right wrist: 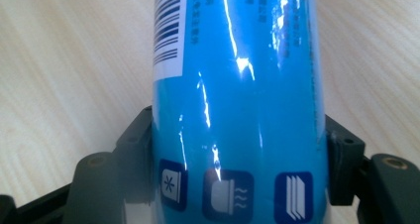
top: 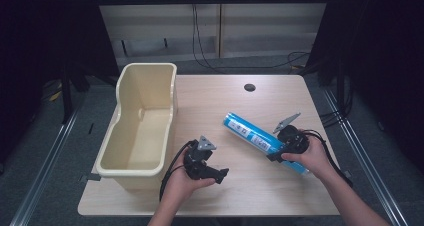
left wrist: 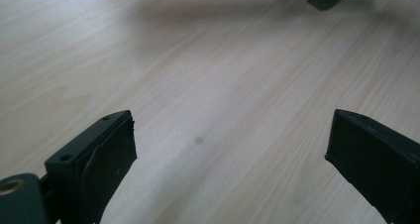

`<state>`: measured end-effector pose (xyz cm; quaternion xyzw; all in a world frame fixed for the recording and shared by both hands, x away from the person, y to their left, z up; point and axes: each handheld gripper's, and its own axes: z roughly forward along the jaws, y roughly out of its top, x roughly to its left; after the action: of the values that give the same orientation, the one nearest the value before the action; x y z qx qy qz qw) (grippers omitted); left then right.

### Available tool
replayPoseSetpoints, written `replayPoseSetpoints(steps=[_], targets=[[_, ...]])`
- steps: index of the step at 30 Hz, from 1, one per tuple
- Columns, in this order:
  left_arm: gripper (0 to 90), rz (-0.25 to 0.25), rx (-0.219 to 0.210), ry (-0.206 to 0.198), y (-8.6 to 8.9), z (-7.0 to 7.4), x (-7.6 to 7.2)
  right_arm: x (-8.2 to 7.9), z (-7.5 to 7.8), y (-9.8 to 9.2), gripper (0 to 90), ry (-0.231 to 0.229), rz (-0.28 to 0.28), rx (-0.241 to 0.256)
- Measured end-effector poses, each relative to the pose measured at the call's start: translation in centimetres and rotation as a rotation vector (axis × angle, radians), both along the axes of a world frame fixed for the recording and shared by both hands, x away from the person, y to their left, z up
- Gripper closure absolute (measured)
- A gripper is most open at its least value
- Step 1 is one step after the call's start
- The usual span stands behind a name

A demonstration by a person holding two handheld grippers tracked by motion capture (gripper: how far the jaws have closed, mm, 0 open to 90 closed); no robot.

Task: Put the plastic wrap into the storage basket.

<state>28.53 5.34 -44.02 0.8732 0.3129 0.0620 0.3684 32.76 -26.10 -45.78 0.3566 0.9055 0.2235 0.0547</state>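
Pale wood table (top: 235, 186), cream bin (top: 140, 121) left; right gripper (top: 278, 155) clamps blue tube (top: 252, 136); left gripper (top: 222, 175) apart.

The blue tube (right wrist: 237, 100) between my right gripper's (right wrist: 237, 159) matt black plastic jaws is glossy and smooth, with glare streaks on its wrap. My table (left wrist: 223, 85) is pale matt wood grain. The cream bin (top: 145, 121) looks like smooth plastic.
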Motion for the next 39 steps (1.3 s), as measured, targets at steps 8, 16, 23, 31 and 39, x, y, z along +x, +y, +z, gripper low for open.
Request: replayPoseSetpoints(steps=[8, 16, 23, 31, 39], targets=[[4.3, -0.042, 0.015, 0.003, -0.9, 2.4, 1.4, -1.0, 0.2, -0.1, 32.8, 0.003, 0.094, 0.012], [3.1, -0.111, 0.057, -0.008, -2.3, 4.5, 2.5, -1.6, 0.7, -0.1, 32.8, 0.015, 0.210, 0.021], [2.5, -0.177, 0.094, -0.009, -3.8, 5.8, 3.4, -1.8, 1.3, 0.1, 32.8, 0.019, 0.282, 0.016], [0.1, -0.248, 0.127, 0.007, -5.7, 6.2, 4.3, -2.0, 1.8, 0.3, 32.8, 0.004, 0.346, 0.025], [0.5, -0.353, 0.182, 0.018, -7.5, 6.4, 4.5, -2.1, 2.2, 0.5, 32.8, -0.008, 0.388, 0.022]])
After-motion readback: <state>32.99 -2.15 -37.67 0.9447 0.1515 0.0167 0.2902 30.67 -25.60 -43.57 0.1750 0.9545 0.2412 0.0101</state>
